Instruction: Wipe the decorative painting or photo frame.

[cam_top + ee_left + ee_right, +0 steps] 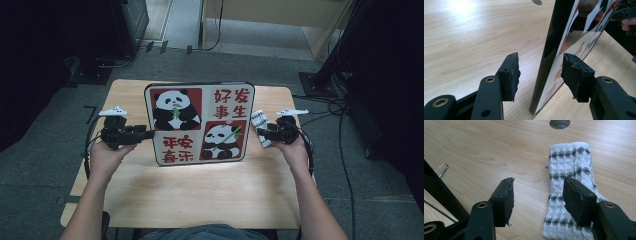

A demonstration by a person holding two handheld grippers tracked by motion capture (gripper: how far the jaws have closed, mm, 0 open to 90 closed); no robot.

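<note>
Panda board [199,123]: stands upright near the far middle of the wooden table [200,195], printed face toward the person, its bottom edge on the wood. In the left gripper view its dark edge [549,50] runs up between the two jaws.
Left gripper [148,134]: held level at the board's left edge. Its jaws stand wide apart with the board's edge in the gap; both pads clear of it, nothing clamped.
Right gripper [261,133]: held level at the board's right side, over a folded white cloth [569,195] with a dark diamond pattern. Jaws apart and empty; the right-hand jaw hangs over the cloth and the left-hand one over bare wood.
Cloth: lies flat on the table, just beside the board's right edge.
Wire foot [441,167]: a thin metal loop on the wood behind the board, probably part of its stand.
Step in hand, as I judge it: the left gripper sits around the board's edge, either about to take it or just letting go.
Doing it well: centre the edge between the pads, close squarely on the flat faces, and keep the hand level so the board does not tip.
Risk: the glossy face may slip under a shallow bite; a sideways nudge could topple the board.
Right side: keep the open jaws off the board.
</note>
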